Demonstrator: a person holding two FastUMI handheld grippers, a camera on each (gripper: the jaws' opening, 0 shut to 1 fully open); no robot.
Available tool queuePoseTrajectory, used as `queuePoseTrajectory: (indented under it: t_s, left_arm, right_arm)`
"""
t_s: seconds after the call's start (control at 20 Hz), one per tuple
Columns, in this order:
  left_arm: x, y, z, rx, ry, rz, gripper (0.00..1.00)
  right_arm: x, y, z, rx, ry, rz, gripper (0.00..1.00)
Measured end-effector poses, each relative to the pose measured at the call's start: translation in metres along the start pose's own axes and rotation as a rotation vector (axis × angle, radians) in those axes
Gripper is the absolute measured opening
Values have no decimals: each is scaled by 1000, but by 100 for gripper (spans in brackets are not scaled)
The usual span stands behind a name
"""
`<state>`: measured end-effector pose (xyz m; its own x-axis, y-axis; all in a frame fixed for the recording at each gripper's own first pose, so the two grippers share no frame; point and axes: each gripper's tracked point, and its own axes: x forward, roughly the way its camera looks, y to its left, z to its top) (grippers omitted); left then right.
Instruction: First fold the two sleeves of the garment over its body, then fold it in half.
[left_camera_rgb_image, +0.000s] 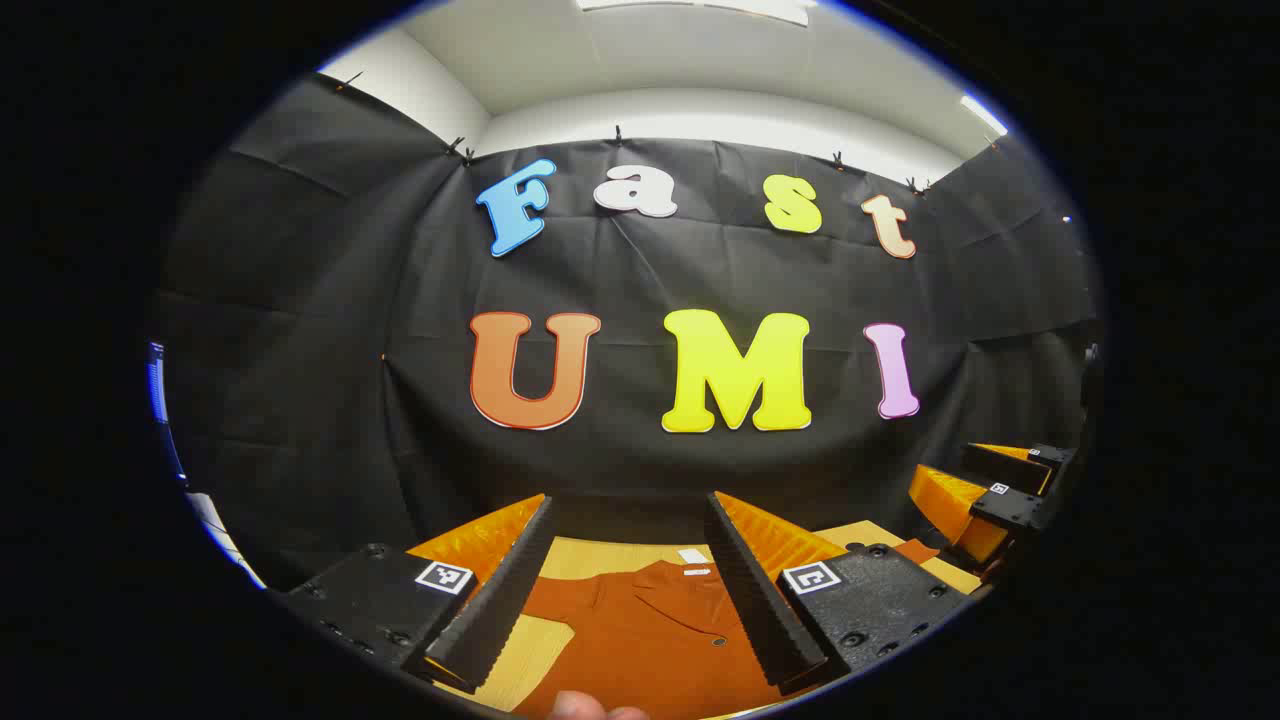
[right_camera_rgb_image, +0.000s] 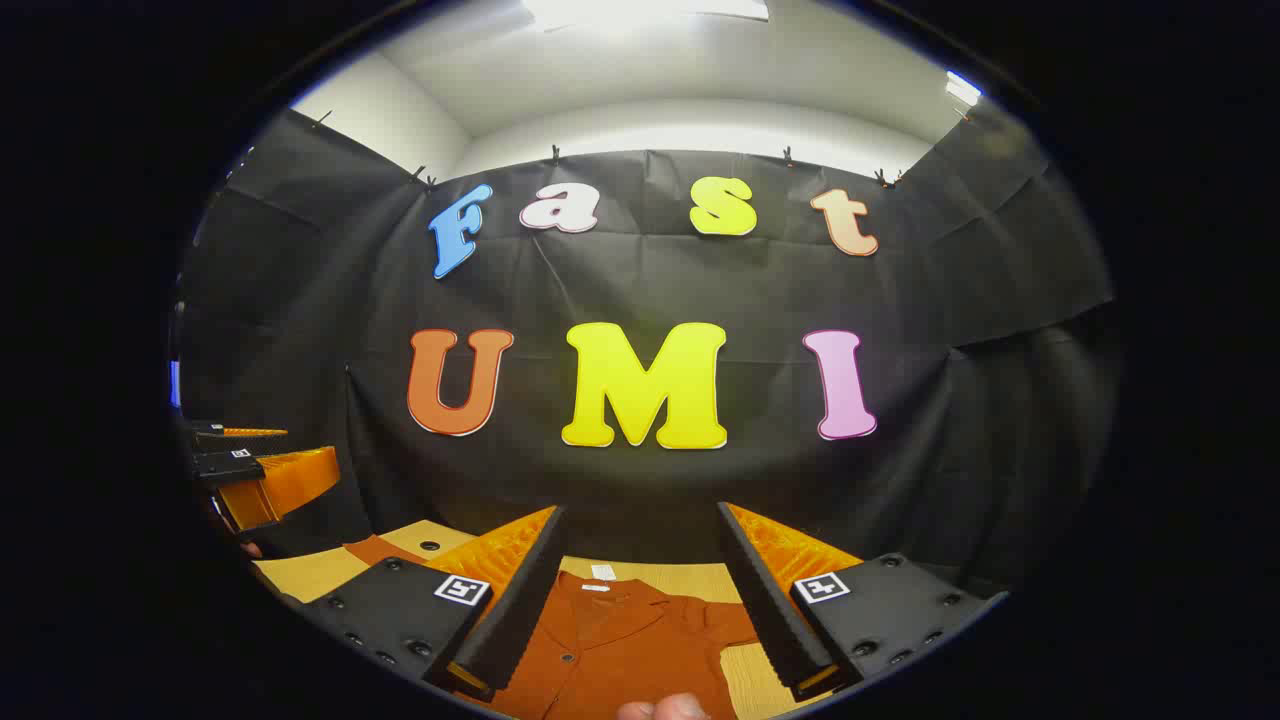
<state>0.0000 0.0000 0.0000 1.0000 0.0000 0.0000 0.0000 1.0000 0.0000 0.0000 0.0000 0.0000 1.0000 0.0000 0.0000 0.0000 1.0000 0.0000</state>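
Note:
A rust-orange shirt (left_camera_rgb_image: 650, 630) lies flat on the light wooden table (left_camera_rgb_image: 530, 655), its collar toward the far wall. My left gripper (left_camera_rgb_image: 625, 585) hangs open above it, fingers wide apart with nothing between them. In the right gripper view the same shirt (right_camera_rgb_image: 620, 645) shows its collar and button placket. My right gripper (right_camera_rgb_image: 640, 600) is open above it too, holding nothing. The right gripper (left_camera_rgb_image: 1000, 495) appears at the right edge of the left gripper view, and the left gripper (right_camera_rgb_image: 255, 470) at the left edge of the right gripper view.
The black cloth wall (left_camera_rgb_image: 330, 380) closes off the far side of the table. A fingertip (left_camera_rgb_image: 585, 708) shows at the bottom edge of the left gripper view, another fingertip (right_camera_rgb_image: 665, 710) at the bottom of the right gripper view. A small white tag (right_camera_rgb_image: 602, 572) lies past the collar.

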Motion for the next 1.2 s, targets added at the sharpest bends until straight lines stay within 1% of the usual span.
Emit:
queuePoseTrajectory:
  t_s: [0.1, 0.15, 0.2, 0.25, 0.7, 0.75, 0.8, 0.95, 1.2]
  left_arm:
    - [1, -3, -3, 0, 5, -9, 96]
    - [3, -6, -4, -3, 6, -13, 100]
    - [4, -8, -3, -5, 5, -18, 96]
    - [4, -11, -3, -6, 4, -24, 96]
    - [6, -22, -5, -1, 8, -55, 96]
    - [6, -23, -6, -2, 8, -57, 96]
    - [7, -24, -6, -2, 7, -59, 96]
    - [5, -26, -9, 8, 6, -68, 96]
    - [5, -30, -15, -21, 13, -82, 96]
  right_arm:
    - [0, -3, 0, 6, 0, -9, 93]
    - [0, -3, -1, 7, 3, -11, 93]
    - [-2, -4, -1, 6, 4, -13, 94]
    - [-3, -6, 0, 4, 2, -16, 93]
    - [-9, -25, -2, 2, 14, -58, 93]
    - [-9, -27, -2, 1, 15, -60, 94]
    - [-12, -27, -3, -1, 16, -62, 93]
    - [-10, -31, -7, -4, 32, -75, 93]
    - [-13, -27, -19, 5, 65, -90, 94]
